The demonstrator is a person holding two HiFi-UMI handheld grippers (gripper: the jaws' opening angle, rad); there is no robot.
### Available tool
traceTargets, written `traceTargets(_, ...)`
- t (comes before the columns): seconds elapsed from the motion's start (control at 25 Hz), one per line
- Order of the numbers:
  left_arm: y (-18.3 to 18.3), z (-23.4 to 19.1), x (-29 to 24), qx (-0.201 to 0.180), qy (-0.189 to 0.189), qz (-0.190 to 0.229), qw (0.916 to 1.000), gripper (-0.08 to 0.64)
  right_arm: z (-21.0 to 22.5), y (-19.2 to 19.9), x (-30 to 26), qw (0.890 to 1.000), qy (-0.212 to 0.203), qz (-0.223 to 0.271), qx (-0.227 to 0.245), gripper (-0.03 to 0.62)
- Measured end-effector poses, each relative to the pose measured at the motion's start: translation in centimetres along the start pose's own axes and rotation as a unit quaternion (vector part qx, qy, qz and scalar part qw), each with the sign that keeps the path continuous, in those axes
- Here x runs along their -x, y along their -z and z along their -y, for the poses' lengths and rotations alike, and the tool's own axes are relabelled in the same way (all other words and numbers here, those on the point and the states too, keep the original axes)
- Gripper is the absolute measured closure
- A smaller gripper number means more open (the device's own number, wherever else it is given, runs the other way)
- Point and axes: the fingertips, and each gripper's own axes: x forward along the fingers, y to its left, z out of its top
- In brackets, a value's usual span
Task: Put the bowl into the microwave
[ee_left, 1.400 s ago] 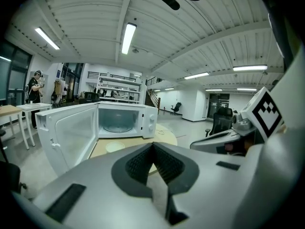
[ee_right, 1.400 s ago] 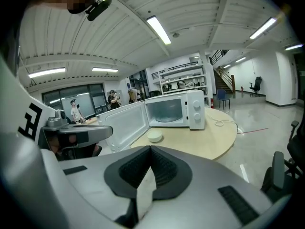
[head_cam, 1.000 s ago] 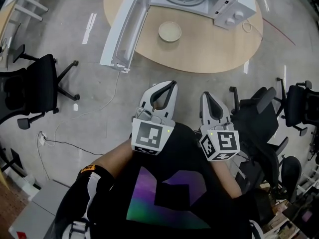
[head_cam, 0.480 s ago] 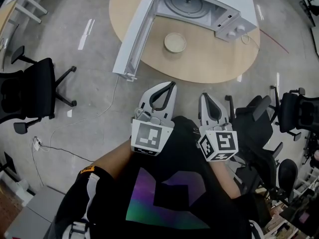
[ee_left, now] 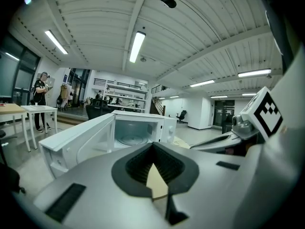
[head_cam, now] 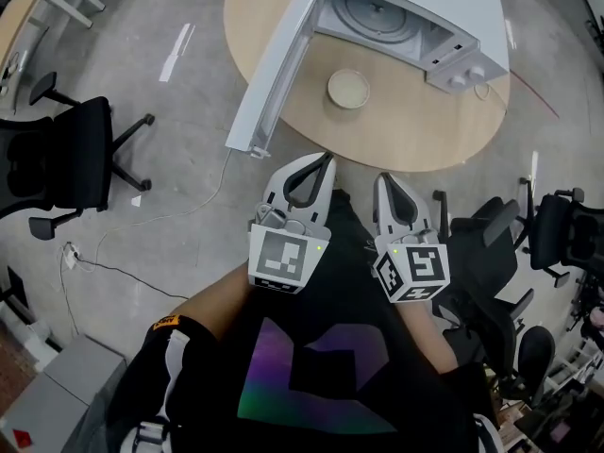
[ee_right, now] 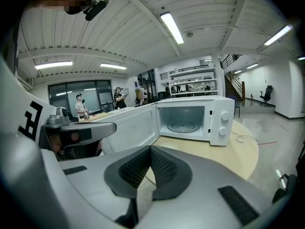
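Approach step, nothing grasped yet. Left tongs (head_cam: 327, 158) and right tongs (head_cam: 381, 176) are both pressed together and empty, held close to the body and well short of the worktop (head_cam: 415, 132). The bowl (head_cam: 349, 89) sits on the worktop just in front of the microwave (head_cam: 444, 8), apart from it. The door (head_cam: 278, 74) is already swung wide, so no opening is needed. Next move, as I read it: close in on the worktop, spread one pair of tongs, pinch the bowl rim, lift it level over the sill onto the turntable (head_cam: 376, 10). The shallow rim could slip.
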Motion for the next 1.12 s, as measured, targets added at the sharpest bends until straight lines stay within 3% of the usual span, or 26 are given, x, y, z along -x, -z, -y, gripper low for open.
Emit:
traceTargets(0.2, -0.8, -0.7, -2.3, -0.011, -0.009, 0.0, 0.9999, 0.515, 0.9, -0.9, -2.8, 1.0, -0.025, -0.009, -0.003, 0.577)
traceTargets(0.4, -1.0, -2.5, -4.3, 0.002, -0.038, -0.015, 0.9992, 0.515, 2.6, -2.0, -5.6, 0.999, -0.044, -0.015, -0.012, 0.577)
traceTargets(0.6, -2.2, -4.1, -6.5, -0.013, -0.063, -0.016, 0.9978, 0.515, 4.0, -3.6, -8.6, 0.997, -0.068, -0.022, -0.015, 0.577)
traceTargets(1.12, -1.6, -6.8, -11.7, 0.015, -0.127, -0.043, 0.9908, 0.515, 9.0, -4.4, -15.5, 0.992, -0.102, -0.066, -0.027, 0.577)
